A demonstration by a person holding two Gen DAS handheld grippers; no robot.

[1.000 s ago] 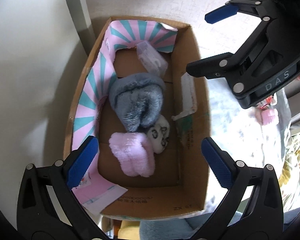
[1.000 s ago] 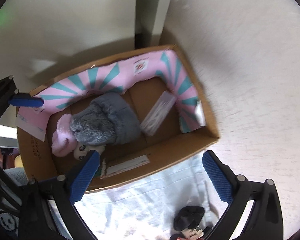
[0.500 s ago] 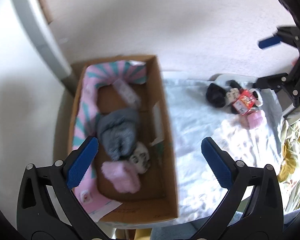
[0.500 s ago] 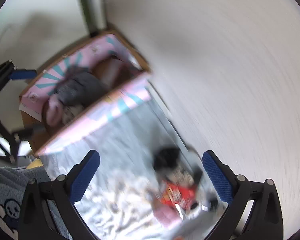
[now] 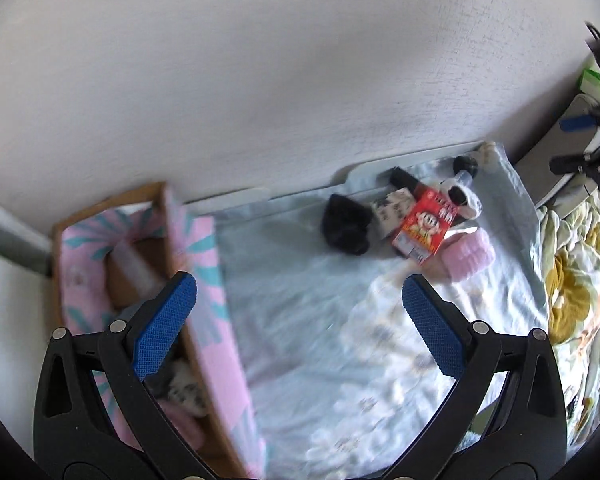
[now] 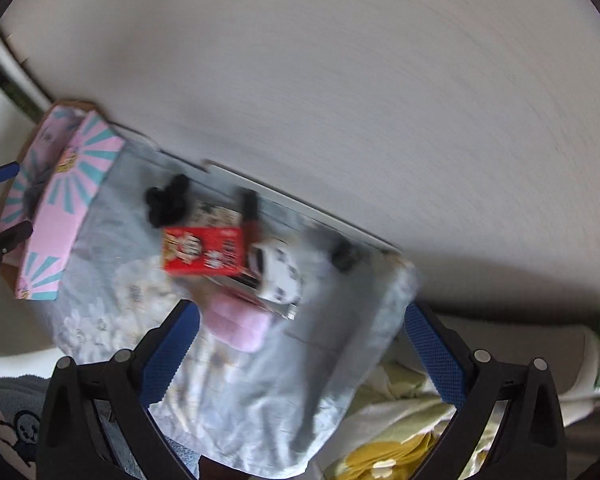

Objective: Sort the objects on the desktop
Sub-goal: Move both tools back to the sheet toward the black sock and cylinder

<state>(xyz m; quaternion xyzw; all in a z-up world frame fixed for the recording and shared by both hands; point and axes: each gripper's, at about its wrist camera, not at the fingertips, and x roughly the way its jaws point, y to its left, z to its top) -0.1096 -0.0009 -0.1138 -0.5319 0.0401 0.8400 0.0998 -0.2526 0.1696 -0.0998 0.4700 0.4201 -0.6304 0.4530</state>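
A pale wall backs a cloth-covered table (image 5: 300,320); the cardboard box (image 5: 204,264) at its left end already holds soft items; a red packet (image 6: 202,250), black cloth (image 5: 346,226) and pink item (image 6: 236,324) remain unsorted; left claw (image 5: 296,316) and right claw (image 6: 300,354) both gape, empty.

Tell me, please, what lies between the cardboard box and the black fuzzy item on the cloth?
Only bare pale blue cloth separates the cardboard box from the black fuzzy item, shown most clearly in the left wrist view.
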